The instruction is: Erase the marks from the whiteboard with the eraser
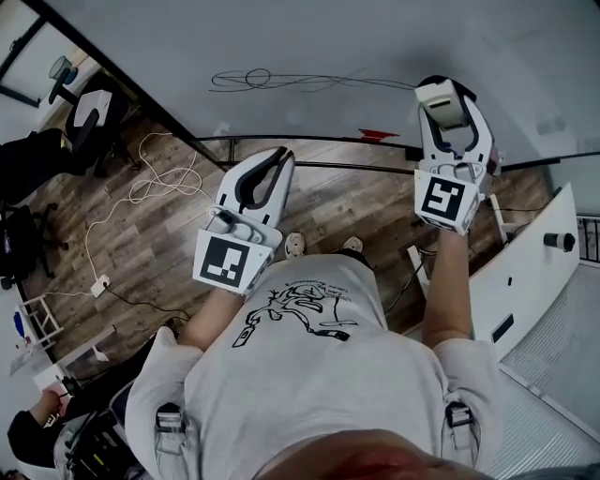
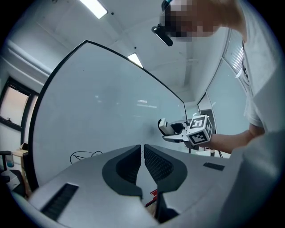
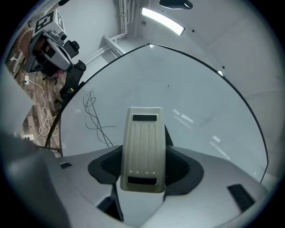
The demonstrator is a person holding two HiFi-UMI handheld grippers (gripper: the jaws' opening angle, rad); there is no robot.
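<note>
Place: an office or lab-style workroom.
Wall: a large white black-framed whiteboard (image 1: pixel 309 37) stands straight ahead of the left gripper (image 1: pixel 272 161) and fills the view beyond its tips.
Floor: brown wood-plank flooring (image 1: pixel 169 253) lies below the gripper.
Seating: black office chairs (image 1: pixel 89 117) stand well off to the gripper's left.
Wiring: loose white cables (image 1: pixel 155 178) trail over the planks left of the gripper, reaching a small white plug block (image 1: pixel 98 286).
Lighting: long white ceiling strip lights (image 2: pixel 94 8) run above the gripper.
</note>
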